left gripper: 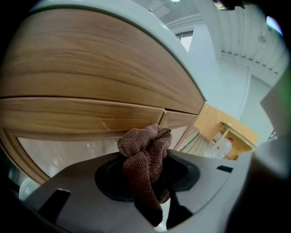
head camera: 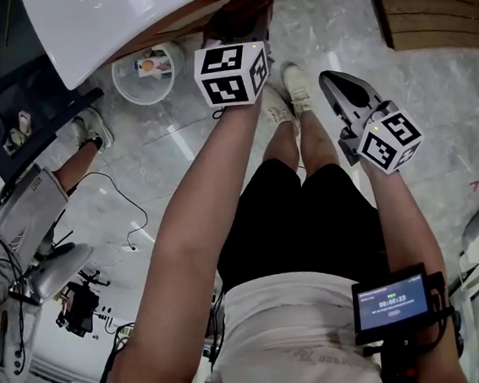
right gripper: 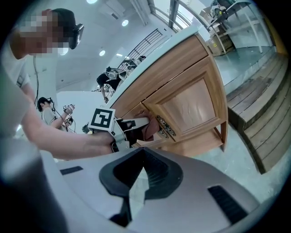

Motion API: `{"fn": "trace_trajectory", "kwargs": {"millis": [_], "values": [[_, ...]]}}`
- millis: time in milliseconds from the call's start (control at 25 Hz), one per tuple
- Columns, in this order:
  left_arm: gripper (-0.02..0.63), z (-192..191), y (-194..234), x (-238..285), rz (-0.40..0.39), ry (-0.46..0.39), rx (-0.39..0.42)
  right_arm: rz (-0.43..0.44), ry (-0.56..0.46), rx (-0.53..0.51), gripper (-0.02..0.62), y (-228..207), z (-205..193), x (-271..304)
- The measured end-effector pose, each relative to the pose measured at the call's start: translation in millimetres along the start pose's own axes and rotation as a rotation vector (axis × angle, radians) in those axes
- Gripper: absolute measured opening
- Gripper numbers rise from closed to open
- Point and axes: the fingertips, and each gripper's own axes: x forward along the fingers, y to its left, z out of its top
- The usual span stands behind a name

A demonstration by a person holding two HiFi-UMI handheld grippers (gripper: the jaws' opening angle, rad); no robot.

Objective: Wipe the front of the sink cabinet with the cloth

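Head view first: the left gripper (head camera: pixel 248 26) reaches out at 12 o'clock with a bunched-up brown terry cloth (head camera: pixel 236 12) at its tip, tucked right under the edge of the white countertop (head camera: pixel 119 20). The right gripper (head camera: pixel 331 83) hangs at 2 o'clock over the grey marbled floor (head camera: pixel 435 106), well apart from the action. Left gripper view: the jaws are clamped on the cloth, which sits dead centre as a lumpy wad sticking out past the tips, and the front of the light wooden sink cabinet (left gripper: pixel 91 77) fills 9 to 1 o'clock, very near. My worry is that the wad looks pinched by just a fold or two, so a hard drag could tug it loose and leave bare jaw tips scraping the wood. Right gripper view: its own jaws are closed together with nothing in them. Just toward 9 o'clock from centre you can see the cloth up against the cabinet, right beside a dark ornate metal handle (right gripper: pixel 163 127). Terry loops could easily snag on that.
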Motion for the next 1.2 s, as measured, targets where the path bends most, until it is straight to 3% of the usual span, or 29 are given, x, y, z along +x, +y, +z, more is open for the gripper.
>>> {"fn": "trace_trajectory", "kwargs": {"millis": [320,600,1120,1200], "values": [[0.156,-21.8,12.6,10.4,0.044,0.013,-0.053,0.077,0.099,-0.058,0.012,0.4,0.7,13.7],[0.156,-31.4,72.7,-23.0,0.187,-0.025,-0.151,0.143,0.17,-0.103,0.012,12.7,-3.7,36.1],[0.156,-66.7,183.9,-97.4,0.484,-0.036,-0.251,0.212,0.243,-0.144,0.012,2.1,2.6,56.6],[0.156,-72.7,197.5,-108.4,0.511,-0.05,-0.306,0.215,0.249,-0.15,0.012,3.3,2.9,58.2]]}}
